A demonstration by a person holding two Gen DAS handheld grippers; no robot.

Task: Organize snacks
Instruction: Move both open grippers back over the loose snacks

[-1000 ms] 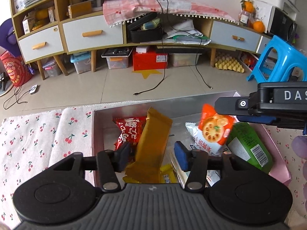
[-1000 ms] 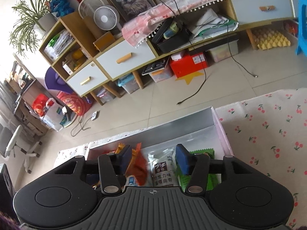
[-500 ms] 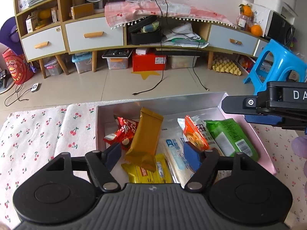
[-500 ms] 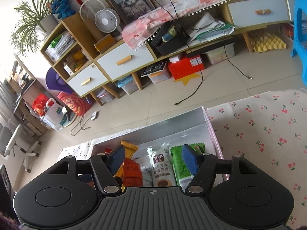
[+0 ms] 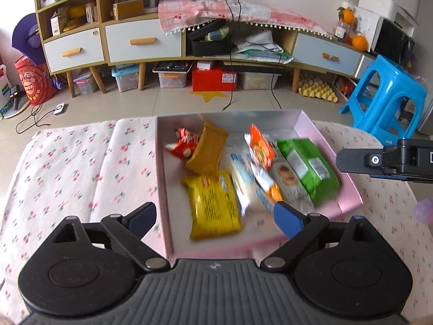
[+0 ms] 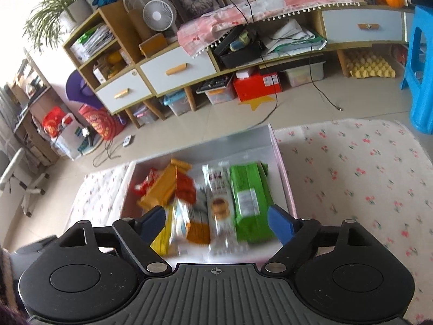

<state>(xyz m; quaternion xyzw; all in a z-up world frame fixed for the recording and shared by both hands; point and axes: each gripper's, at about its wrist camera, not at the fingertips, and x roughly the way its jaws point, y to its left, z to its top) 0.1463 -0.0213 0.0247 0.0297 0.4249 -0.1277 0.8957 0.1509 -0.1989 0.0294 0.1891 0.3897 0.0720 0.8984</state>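
Cherry-print tabletop (image 5: 67,168) carries box (image 5: 349,189) of snacks (image 5: 211,205); left gripper (image 5: 215,216) and right gripper (image 6: 216,223) spread wide, empty.

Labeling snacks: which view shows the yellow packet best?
Left wrist. The yellow packet lies nearly whole on the floor of the box, with only its top edge under the brown packet. In the right wrist view only a blurred sliver shows, beside the left-hand one of the fingers.
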